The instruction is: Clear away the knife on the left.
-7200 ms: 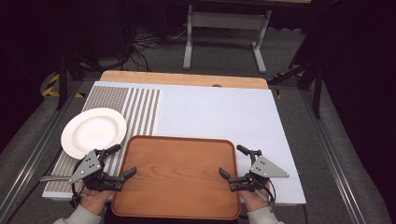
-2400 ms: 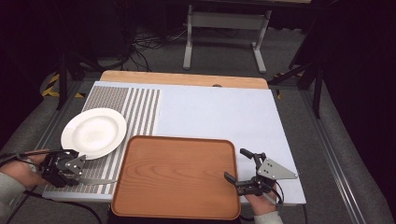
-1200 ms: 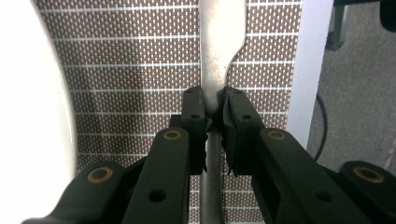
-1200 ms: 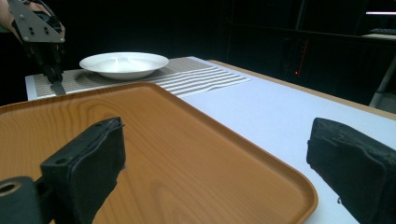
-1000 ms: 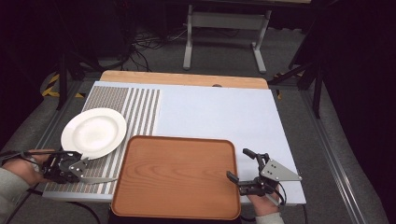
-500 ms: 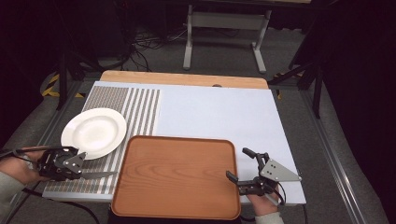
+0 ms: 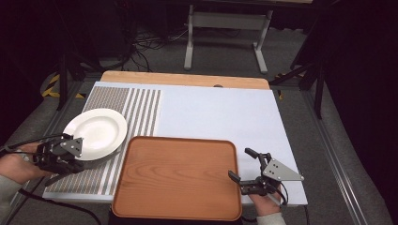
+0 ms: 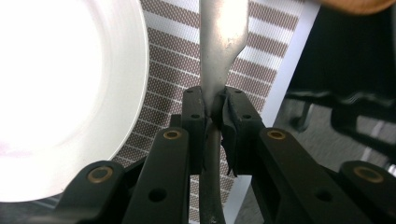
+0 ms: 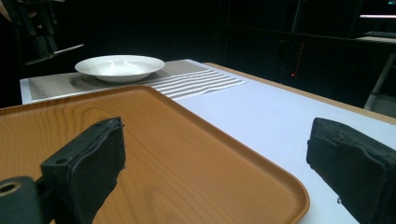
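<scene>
Utensil handle between left claw jaws

Black two-jaw left tool: brass-coloured pivot pins, torn jaw padding. Right tool: grey triangular plate, black cable. Light grey sleeves.

No readable text, labels, numbers or signs anywhere.

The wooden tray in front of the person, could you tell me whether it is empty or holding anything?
Empty. In the high view the wooden tray shows bare wood from rim to rim, and the right gripper view shows nothing on its surface.
</scene>
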Available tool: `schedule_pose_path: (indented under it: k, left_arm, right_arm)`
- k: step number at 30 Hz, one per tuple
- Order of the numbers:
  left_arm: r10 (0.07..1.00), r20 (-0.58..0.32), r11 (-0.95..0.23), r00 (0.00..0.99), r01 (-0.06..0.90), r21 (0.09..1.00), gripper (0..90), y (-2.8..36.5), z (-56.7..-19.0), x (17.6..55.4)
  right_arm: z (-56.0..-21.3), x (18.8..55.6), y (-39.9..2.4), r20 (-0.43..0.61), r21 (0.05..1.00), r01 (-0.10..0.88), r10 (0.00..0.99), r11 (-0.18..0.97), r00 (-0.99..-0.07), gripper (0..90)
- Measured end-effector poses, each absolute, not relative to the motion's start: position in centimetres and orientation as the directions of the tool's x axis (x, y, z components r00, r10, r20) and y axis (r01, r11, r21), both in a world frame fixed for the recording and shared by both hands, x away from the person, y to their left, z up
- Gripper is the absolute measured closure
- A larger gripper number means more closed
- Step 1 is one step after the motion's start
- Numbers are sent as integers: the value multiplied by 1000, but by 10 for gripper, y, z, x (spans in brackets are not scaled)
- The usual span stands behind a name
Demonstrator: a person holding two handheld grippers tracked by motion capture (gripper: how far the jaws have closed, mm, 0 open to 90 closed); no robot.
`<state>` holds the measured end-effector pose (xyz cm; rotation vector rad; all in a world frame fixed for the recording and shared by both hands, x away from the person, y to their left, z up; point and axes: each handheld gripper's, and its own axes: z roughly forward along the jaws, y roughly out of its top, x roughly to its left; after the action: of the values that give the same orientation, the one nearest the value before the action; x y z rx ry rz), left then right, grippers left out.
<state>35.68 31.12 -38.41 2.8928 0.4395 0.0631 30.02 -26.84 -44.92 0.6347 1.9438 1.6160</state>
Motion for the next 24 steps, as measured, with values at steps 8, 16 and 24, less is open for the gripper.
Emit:
schedule_pose_path:
  k: [8, 16, 24]
  left_arm:
    - [377, -46, -887, 925, 375, 268, 800, 307, -379, 358]
    - [421, -100, -844, 902, 429, 321, 800, 295, -368, 359]
    - [468, -142, -790, 872, 485, 374, 800, 286, -364, 358]
  right_arm:
    - [-449, 301, -268, -99, 984, 24, 656, 176, -749, 51]
    - [-449, 301, -269, -101, 984, 22, 656, 177, -748, 51]
    - [-450, 301, -269, -95, 985, 27, 657, 173, -748, 51]
